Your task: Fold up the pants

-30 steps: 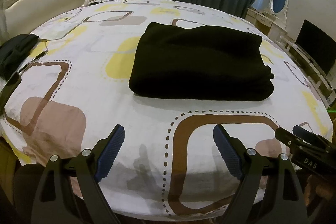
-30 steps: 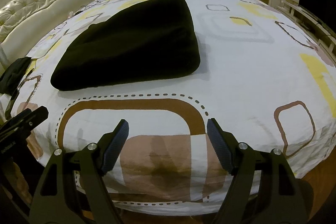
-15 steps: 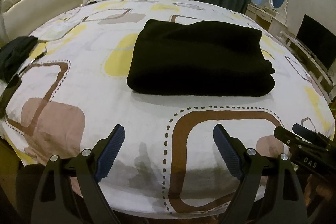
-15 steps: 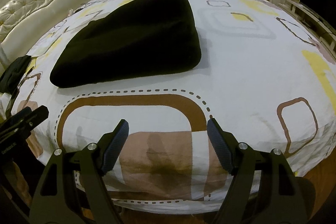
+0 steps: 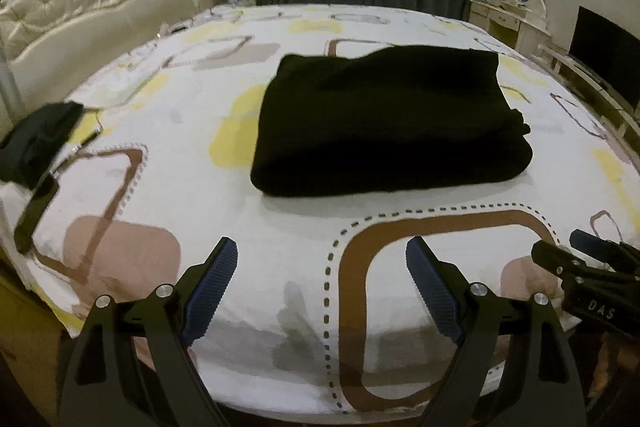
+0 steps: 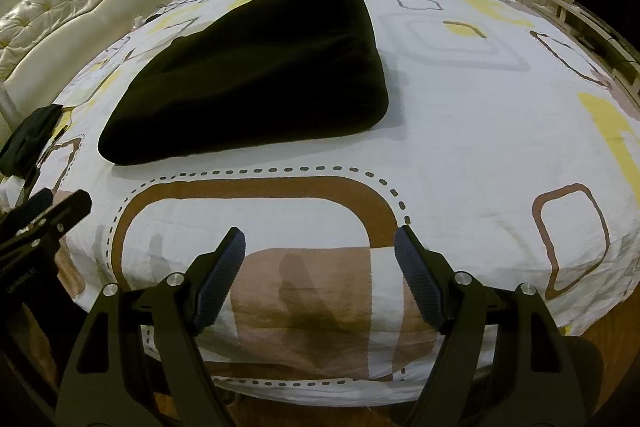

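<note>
Nearest, the left gripper [image 5: 322, 279] and the right gripper [image 6: 320, 267] hang over the bed's near edge, both tilted downward, jaws spread wide with nothing between them. No hand shows in either view; the handles are cut off at the bottom. Each gripper's tip pokes into the other's view at the side. Farther on, the black pants [image 5: 384, 119] lie folded in a thick stack on the patterned sheet [image 5: 168, 147]. A dark cloth [image 5: 36, 139] at the left edge is hard to identify.

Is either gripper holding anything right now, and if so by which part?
Nothing held. The left gripper and right gripper stand open over the bedsheet; the folded black pants lie untouched.
</note>
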`<state>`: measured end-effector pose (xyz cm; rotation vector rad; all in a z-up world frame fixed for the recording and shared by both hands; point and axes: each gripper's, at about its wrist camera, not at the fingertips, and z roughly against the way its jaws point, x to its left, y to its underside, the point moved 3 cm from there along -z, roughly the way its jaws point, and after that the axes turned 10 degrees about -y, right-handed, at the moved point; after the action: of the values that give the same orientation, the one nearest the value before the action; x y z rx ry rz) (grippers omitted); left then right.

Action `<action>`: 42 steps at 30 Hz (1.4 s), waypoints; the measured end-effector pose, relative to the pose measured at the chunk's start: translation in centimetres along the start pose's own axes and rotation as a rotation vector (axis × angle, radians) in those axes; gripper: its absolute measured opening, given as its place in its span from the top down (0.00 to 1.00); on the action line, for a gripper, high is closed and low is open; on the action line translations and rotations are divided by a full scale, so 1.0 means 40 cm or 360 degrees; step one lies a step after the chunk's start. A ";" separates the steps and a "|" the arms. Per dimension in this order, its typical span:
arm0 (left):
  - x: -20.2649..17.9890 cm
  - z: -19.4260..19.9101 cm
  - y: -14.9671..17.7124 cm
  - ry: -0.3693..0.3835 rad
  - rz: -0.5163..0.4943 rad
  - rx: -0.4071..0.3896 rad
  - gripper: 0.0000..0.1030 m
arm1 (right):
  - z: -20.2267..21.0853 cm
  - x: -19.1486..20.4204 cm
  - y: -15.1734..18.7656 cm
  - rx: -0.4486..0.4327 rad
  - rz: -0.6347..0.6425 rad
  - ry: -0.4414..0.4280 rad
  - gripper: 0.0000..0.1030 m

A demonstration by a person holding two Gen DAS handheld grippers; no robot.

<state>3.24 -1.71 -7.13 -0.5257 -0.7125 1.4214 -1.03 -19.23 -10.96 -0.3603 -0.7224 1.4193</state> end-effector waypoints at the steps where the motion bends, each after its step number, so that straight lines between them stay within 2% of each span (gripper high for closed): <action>1: -0.001 0.002 -0.002 -0.0011 -0.0007 -0.0005 0.17 | 0.000 0.000 0.000 -0.0001 0.0000 -0.0001 0.25; 11: -0.005 -0.004 -0.004 0.0081 0.0041 0.0042 0.17 | 0.003 -0.007 0.002 0.0006 -0.0010 -0.0014 0.25; 18: -0.018 0.033 -0.036 -0.0091 -0.0057 -0.0084 0.17 | 0.004 -0.004 0.003 0.0011 -0.0005 -0.0026 0.25; 23: -0.019 0.078 -0.057 -0.0045 -0.0039 -0.0234 0.17 | 0.003 -0.005 0.004 0.0018 -0.0007 -0.0034 0.25; 29: -0.020 0.078 -0.073 0.0027 -0.0004 -0.0211 0.17 | 0.002 -0.003 0.005 0.0025 -0.0008 -0.0038 0.25; 36: 0.006 0.085 -0.076 -0.0125 0.0099 -0.0245 0.14 | -0.003 -0.004 0.011 0.0041 -0.0009 -0.0043 0.25; 42: 0.010 0.078 -0.089 -0.0102 0.0072 -0.0249 0.14 | -0.006 -0.007 0.015 0.0053 -0.0004 -0.0046 0.25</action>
<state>3.47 -1.94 -2.39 -0.6232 -0.8731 1.4369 -1.34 -19.37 -11.57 -0.3131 -0.7217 1.4348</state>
